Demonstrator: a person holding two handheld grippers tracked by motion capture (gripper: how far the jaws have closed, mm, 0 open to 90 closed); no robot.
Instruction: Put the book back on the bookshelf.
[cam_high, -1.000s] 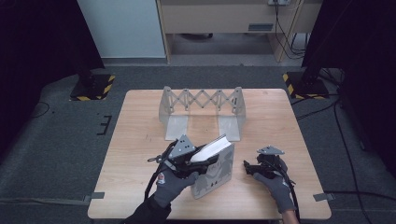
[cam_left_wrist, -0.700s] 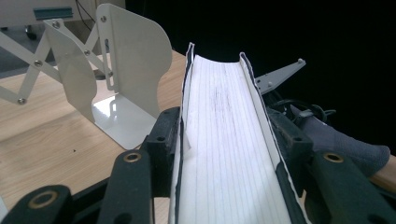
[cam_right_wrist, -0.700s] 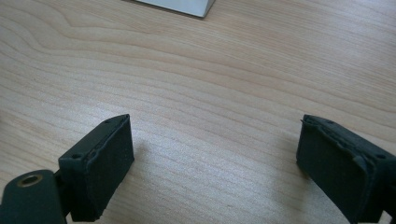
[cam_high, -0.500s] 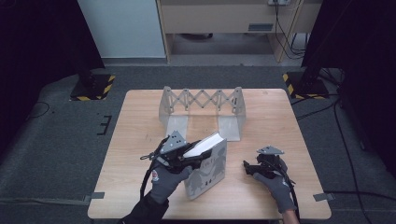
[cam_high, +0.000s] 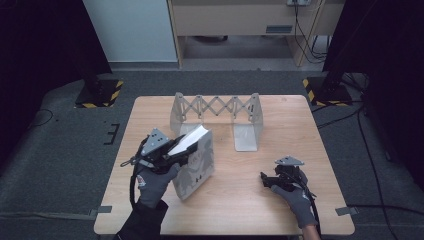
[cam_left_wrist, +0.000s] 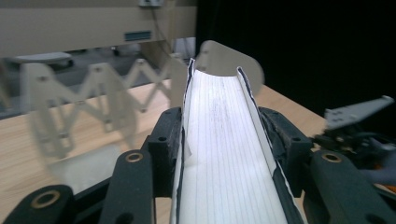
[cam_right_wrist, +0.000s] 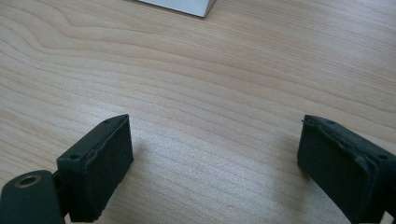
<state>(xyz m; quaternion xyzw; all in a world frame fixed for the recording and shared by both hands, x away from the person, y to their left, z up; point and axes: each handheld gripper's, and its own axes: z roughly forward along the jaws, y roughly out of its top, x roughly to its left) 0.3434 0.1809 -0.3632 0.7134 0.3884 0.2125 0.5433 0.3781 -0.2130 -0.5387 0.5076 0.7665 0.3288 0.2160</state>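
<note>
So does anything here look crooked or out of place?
Only the book: the left tool grips it by its page edge, so it stands tilted on the table, short of the expanding rack. The right tool rests open, empty.

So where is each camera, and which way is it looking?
High view: above the person's side, looking forward and down at the table; both gloved hands show.
Left gripper view: on the left claw, looking along the book toward the folding rack.
Right gripper view: on the open right claw, facing bare wood.
Shared: book and rack.
</note>
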